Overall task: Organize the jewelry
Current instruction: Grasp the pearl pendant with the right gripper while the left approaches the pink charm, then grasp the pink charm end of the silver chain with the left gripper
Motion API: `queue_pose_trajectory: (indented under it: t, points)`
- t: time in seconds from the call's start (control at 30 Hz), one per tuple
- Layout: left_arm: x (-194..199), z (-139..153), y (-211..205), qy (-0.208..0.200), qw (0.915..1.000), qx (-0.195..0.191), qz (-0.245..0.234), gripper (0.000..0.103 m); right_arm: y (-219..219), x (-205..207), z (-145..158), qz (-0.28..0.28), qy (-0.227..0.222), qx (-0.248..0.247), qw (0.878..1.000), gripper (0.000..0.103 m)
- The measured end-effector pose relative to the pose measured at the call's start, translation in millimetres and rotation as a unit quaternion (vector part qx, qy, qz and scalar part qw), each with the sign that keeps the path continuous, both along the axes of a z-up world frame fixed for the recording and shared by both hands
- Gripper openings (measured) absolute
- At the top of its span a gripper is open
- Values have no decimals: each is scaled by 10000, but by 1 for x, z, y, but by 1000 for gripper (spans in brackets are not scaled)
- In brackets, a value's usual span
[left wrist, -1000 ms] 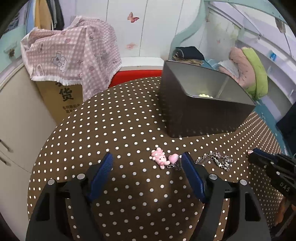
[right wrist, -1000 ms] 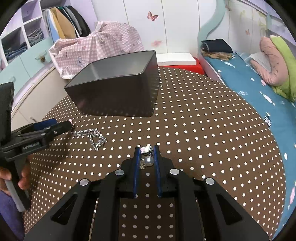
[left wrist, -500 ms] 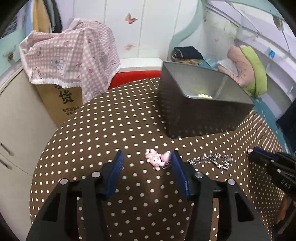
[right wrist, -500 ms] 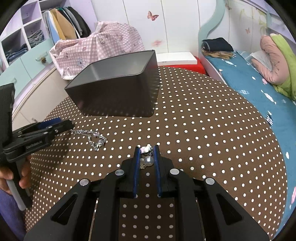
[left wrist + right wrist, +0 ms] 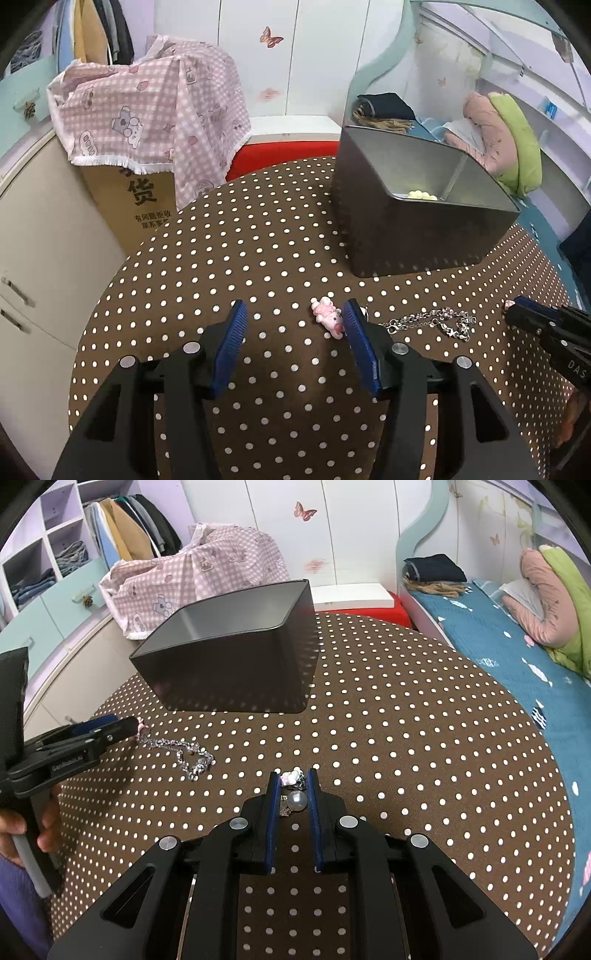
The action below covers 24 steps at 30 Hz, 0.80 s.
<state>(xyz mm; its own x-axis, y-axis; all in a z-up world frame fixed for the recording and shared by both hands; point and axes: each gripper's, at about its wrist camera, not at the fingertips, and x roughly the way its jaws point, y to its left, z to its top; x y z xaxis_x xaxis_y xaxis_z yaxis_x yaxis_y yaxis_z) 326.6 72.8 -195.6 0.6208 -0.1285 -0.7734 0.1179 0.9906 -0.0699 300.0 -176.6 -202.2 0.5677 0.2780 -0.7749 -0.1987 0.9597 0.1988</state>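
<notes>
A pink bear charm point(image 5: 328, 319) lies on the polka-dot table point(image 5: 258, 236), just inside the right finger of my open left gripper point(image 5: 293, 317). A silver chain point(image 5: 432, 320) trails right from it, also visible in the right wrist view point(image 5: 177, 751). My right gripper point(image 5: 293, 786) is shut on a pearl earring point(image 5: 296, 799), low over the table. A dark metal box point(image 5: 413, 218) stands behind, with a yellow bead piece point(image 5: 423, 195) inside; it also shows in the right wrist view point(image 5: 236, 653).
A cardboard box under pink checked cloth point(image 5: 147, 107) stands beyond the table's left edge. A red and white box point(image 5: 288, 144) sits behind the table. A bed point(image 5: 517, 642) lies to the right.
My left gripper has moved forward and left, and its jaws have narrowed, so the pink charm now lies against its right finger. My right gripper has stayed still, shut on the earring.
</notes>
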Motion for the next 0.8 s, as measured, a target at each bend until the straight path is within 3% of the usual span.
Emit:
queue_pose_trajectory:
  t: [0.2, 0.27, 0.3, 0.5, 0.63, 0.8]
  points:
    - [1, -2, -8, 34, 9999, 67, -91, 46, 0, 0, 0, 1, 8, 44, 10000, 15]
    - [2, -1, -7, 21, 9999, 25, -117, 35, 0, 1, 0, 1, 10, 54, 10000, 15]
    - [1, -1, -8, 13, 9999, -50, -163, 21, -1, 0, 0, 1, 10, 57, 10000, 15]
    - [0, -2, -4, -11, 9996, -165, -223, 20, -1, 0, 0, 6, -2, 35, 10000, 15]
    - [-4, 1, -1, -26, 9974, -564, -437, 7, 0, -4, 0, 74, -23, 26, 10000, 15]
    - [-10, 3, -2, -44, 9976, -536, -437, 6, 4, -9, 1, 96, -38, 16, 9999, 15]
